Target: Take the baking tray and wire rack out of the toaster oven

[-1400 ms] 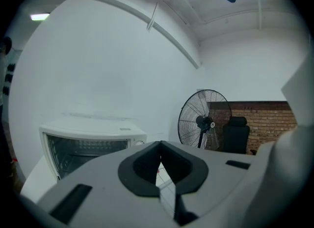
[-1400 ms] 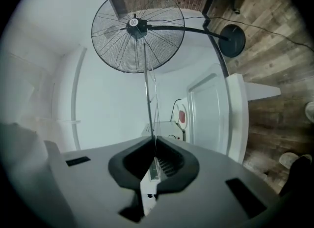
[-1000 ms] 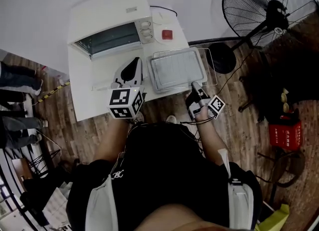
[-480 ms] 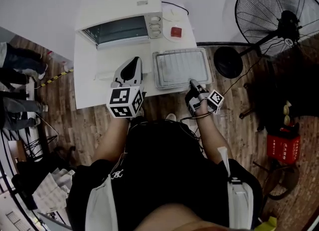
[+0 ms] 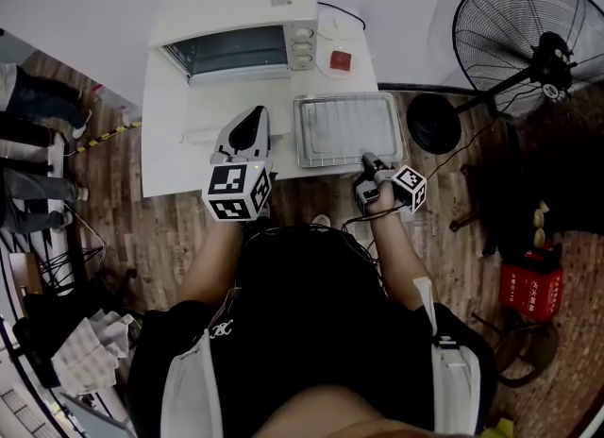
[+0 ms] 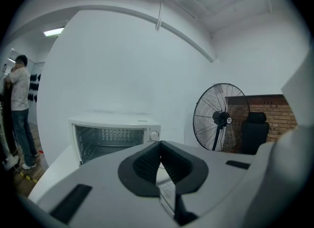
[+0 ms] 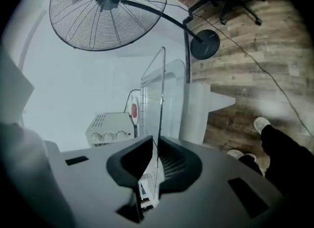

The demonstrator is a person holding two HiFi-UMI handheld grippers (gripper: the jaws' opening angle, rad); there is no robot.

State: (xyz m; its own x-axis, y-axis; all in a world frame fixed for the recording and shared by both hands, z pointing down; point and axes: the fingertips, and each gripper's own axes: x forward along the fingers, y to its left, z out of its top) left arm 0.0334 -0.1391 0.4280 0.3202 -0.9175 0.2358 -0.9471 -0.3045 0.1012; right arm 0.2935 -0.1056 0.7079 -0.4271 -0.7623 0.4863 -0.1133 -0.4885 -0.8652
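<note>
The white toaster oven (image 5: pixel 236 35) stands open at the back of the white table (image 5: pixel 179 153); its cavity (image 6: pixel 110 141) looks bare. The baking tray (image 5: pixel 344 129) lies on the table to the oven's right, with the wire rack (image 5: pixel 330 123) flat on it. My right gripper (image 5: pixel 371 160) is at their near edge. Its jaws have just been opening and stand open a little, with the rack's edge wire (image 7: pixel 161 89) between them, next to the tray (image 7: pixel 174 104). My left gripper (image 5: pixel 251 117) hovers over the table in front of the oven, shut (image 6: pixel 159 143) on nothing.
A red thing on a white disc (image 5: pixel 340 58) sits beside the oven's knobs. A large standing fan (image 5: pixel 524 40) is on the wooden floor to the right, its round base (image 5: pixel 429 120) close to the table corner. A person (image 6: pixel 19 109) stands far left.
The rack, held raised and offset over the tray a second ago, now lies flat on it. My right gripper has sunk with it. The left gripper has barely shifted.
</note>
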